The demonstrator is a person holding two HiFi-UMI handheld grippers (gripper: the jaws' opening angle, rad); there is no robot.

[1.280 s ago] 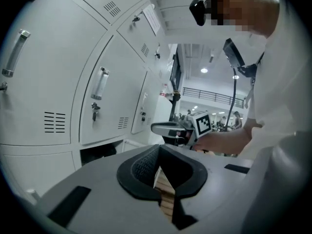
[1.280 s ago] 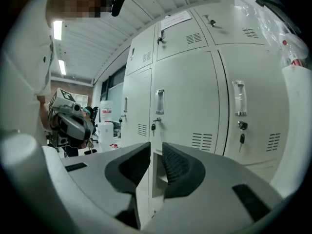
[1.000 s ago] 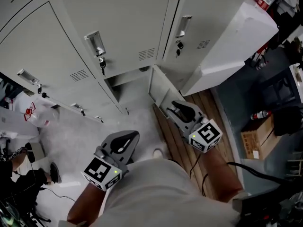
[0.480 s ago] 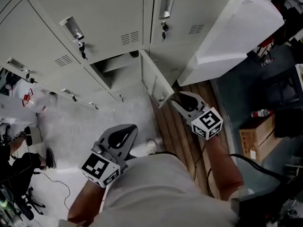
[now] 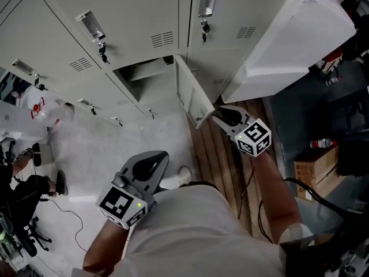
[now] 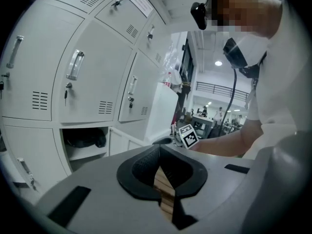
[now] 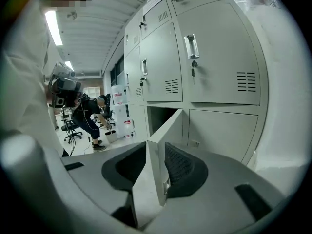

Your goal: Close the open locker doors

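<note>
One locker door [image 5: 190,94] is hanging open. Of two grippers, the right gripper [image 5: 218,114] is straddling its free edge, jaws just opening apart; the left gripper [image 5: 161,156] is hovering well back from the door, pinched shut, empty.

Locker bay in an open office-workshop hall: grey steel lockers [image 5: 138,10] ahead of the jaws, office chairs [image 7: 68,126] and ceiling strip lights [image 7: 52,28] to their left, cardboard box [image 5: 310,180] to their right.
</note>
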